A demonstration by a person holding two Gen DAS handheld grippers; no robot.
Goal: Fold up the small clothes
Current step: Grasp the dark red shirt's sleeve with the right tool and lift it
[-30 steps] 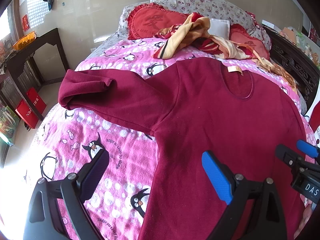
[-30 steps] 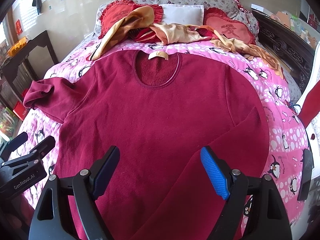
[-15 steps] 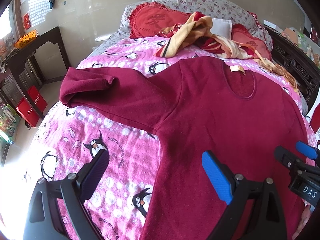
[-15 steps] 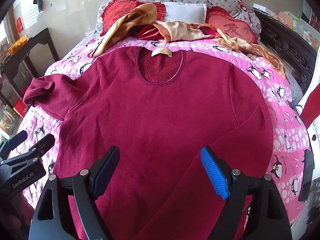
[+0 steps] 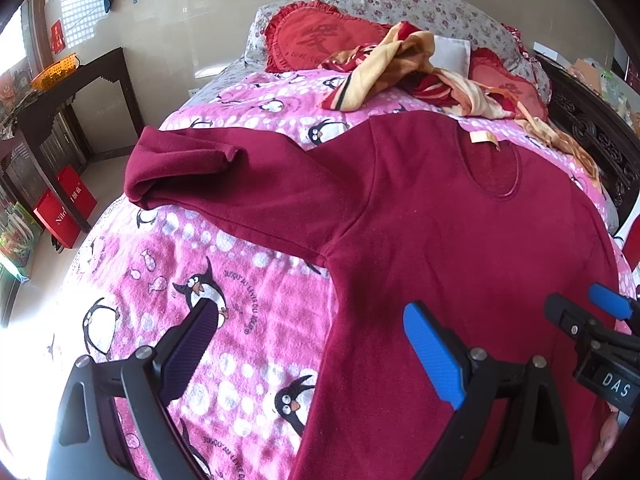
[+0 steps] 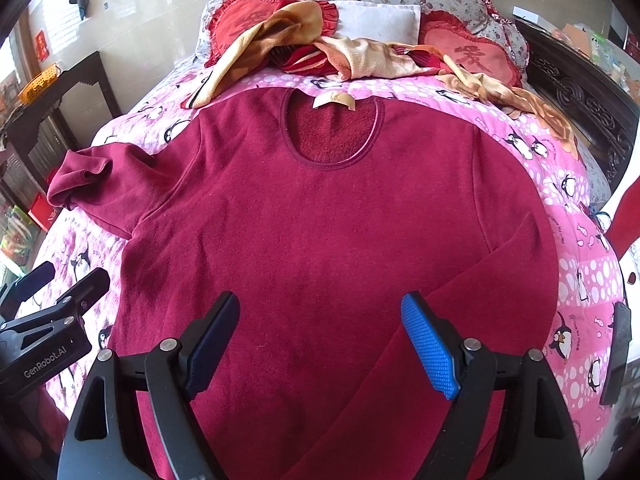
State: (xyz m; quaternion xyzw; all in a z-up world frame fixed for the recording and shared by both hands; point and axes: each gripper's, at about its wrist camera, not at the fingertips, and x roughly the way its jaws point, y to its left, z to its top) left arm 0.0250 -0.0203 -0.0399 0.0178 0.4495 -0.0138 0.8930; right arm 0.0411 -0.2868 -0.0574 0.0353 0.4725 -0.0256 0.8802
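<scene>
A dark red long-sleeved top (image 6: pixel 320 232) lies flat, front up, on the pink penguin bedspread (image 5: pixel 168 288); it also shows in the left wrist view (image 5: pixel 460 232). Its left sleeve (image 5: pixel 208 176) stretches out to the left with the cuff end rumpled. Its right sleeve (image 6: pixel 492 280) is folded across the lower body. My left gripper (image 5: pixel 310 338) is open and empty above the top's left side seam. My right gripper (image 6: pixel 320 332) is open and empty above the top's lower middle.
A tan and red cloth (image 6: pixel 360 56) and red heart cushions (image 6: pixel 472 56) lie at the head of the bed. A dark wooden side table (image 5: pixel 68 92) and red boxes (image 5: pixel 64 208) stand left of the bed. A carved dark bed rail (image 6: pixel 580 96) runs along the right.
Both grippers have drifted slightly forward and left over the top. Both stay open; the top has not moved.
</scene>
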